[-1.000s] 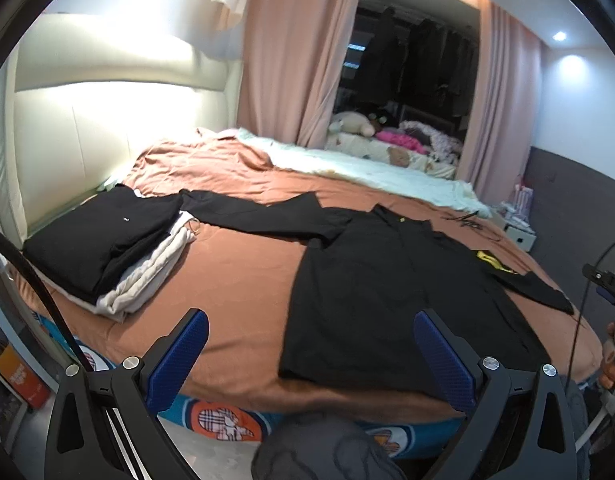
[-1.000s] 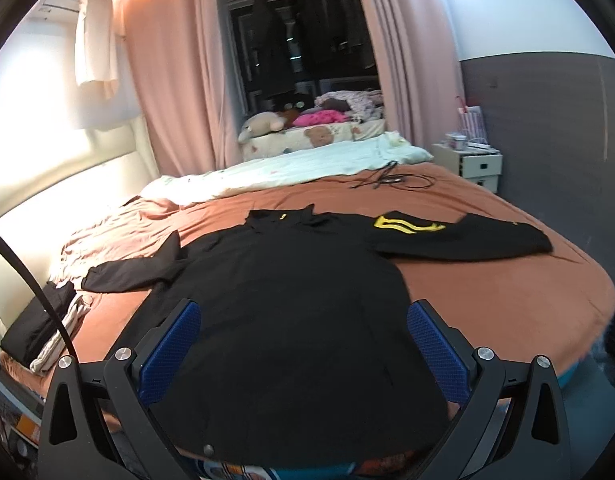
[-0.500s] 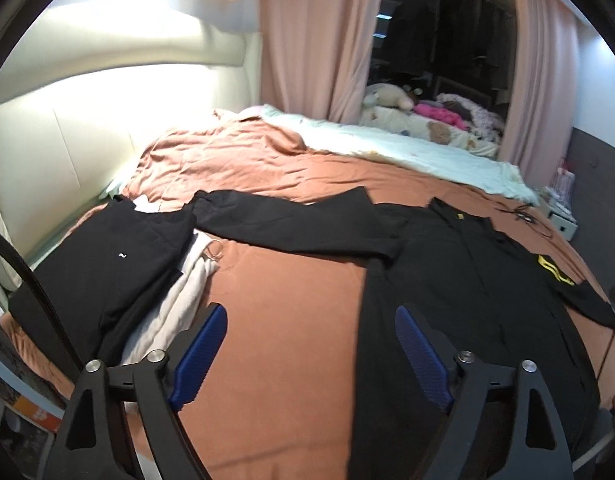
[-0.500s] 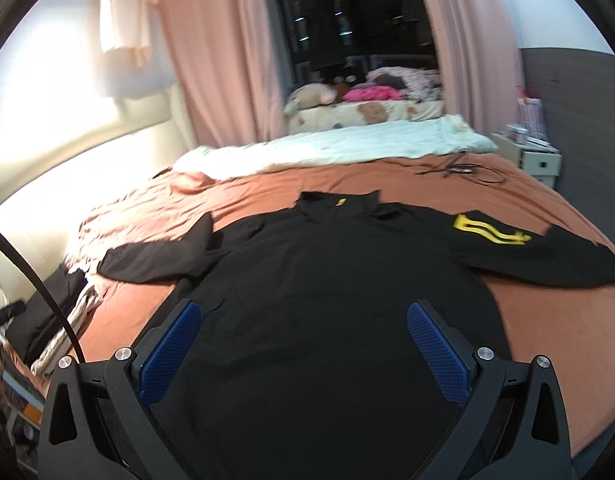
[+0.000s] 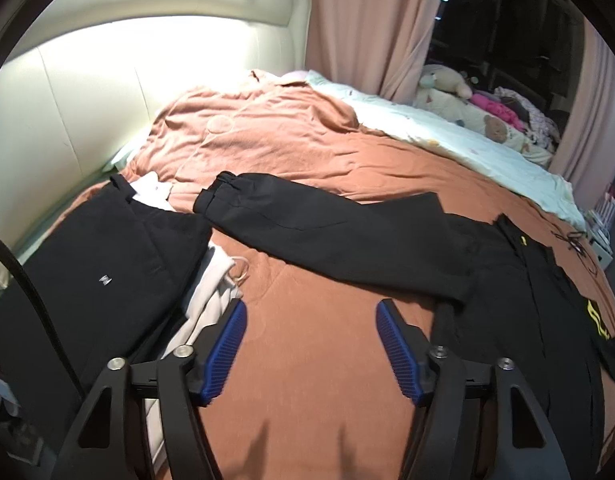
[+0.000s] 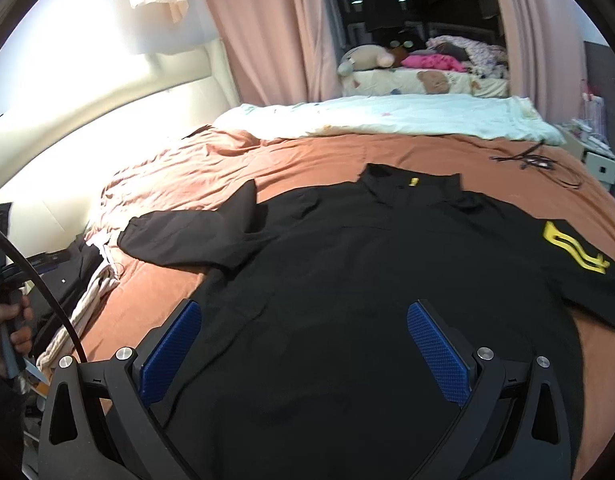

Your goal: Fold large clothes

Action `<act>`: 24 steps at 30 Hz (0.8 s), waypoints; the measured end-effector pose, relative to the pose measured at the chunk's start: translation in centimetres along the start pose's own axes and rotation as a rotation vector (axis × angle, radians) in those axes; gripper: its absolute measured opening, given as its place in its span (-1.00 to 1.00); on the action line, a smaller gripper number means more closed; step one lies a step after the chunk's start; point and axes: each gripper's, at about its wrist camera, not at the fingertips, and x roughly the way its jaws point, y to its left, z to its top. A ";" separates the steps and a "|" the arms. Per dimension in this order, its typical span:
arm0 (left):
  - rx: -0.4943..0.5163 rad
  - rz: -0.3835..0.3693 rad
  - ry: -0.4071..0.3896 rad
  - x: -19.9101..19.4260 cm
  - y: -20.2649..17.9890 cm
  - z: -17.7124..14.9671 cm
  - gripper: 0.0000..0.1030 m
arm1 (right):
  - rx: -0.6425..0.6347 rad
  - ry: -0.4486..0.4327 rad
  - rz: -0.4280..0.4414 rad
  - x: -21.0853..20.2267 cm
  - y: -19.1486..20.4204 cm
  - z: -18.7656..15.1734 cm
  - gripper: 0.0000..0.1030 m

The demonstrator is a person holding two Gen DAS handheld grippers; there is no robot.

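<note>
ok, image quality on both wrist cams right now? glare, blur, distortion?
Left wrist: the headboard is blown out, the black jacket has little detail, and fisheye bends the edges. Right wrist: the wall is overexposed, the jacket is crushed dark, and its yellow logo stays sharp.

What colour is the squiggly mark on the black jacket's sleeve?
Yellow. The mark on the black jacket shows best in the right wrist view.

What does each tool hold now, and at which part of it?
Nothing is held. The left tool is closing over bare sheet, with nothing between its pads. The right tool hangs open above the black shirt.
</note>
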 end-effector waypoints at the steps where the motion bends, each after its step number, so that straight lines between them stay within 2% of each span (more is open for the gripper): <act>1: -0.009 0.003 0.008 1.0 0.1 0.5 0.25 | -0.006 0.011 0.012 0.5 -0.4 0.5 0.98; 3: -0.024 0.011 0.021 2.9 0.2 1.6 0.24 | -0.020 0.034 0.031 1.9 -0.7 1.7 0.90; 10: -0.093 0.058 0.083 10.7 2.3 4.8 0.22 | -0.056 0.095 0.070 7.2 -1.8 4.9 0.85; 14: -0.115 0.105 0.121 15.1 3.3 5.8 0.20 | -0.061 0.155 0.093 11.6 -1.8 6.2 0.56; 20: -0.137 0.181 0.182 21.1 4.6 6.8 0.20 | -0.018 0.225 0.107 16.9 -3.4 7.1 0.52; 24: -0.129 0.252 0.246 24.6 4.8 6.9 0.13 | 0.020 0.253 0.109 19.4 -4.3 7.2 0.52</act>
